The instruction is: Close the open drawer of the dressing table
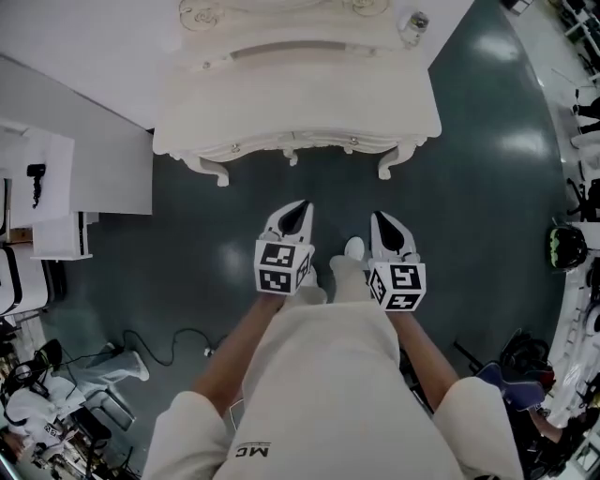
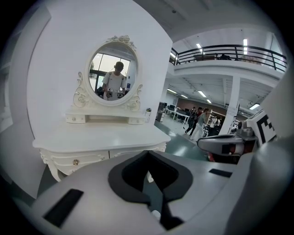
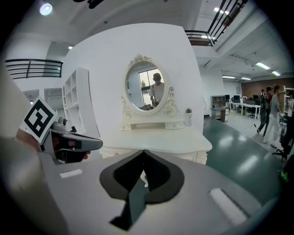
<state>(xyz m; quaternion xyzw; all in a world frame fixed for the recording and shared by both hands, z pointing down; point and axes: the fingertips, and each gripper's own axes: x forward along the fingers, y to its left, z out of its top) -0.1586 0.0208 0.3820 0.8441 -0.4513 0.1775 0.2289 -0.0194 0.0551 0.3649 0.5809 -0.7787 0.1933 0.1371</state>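
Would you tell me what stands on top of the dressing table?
An oval mirror on a low shelf, a small bottle beside it; anything behind the mirror is covered.

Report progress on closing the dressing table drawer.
Done, by the look of it: the dressing table shows no drawer sticking out, its fronts flush. In hand: nothing; left gripper and right gripper hang shut, empty, short of the table. Left: nothing visible.

White ornate dressing table (image 1: 295, 103); drawer (image 2: 76, 161) flush, shut.

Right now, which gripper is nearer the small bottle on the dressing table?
Right. The right gripper faces the end of the dressing table where the bottle stands; the left gripper is further left.
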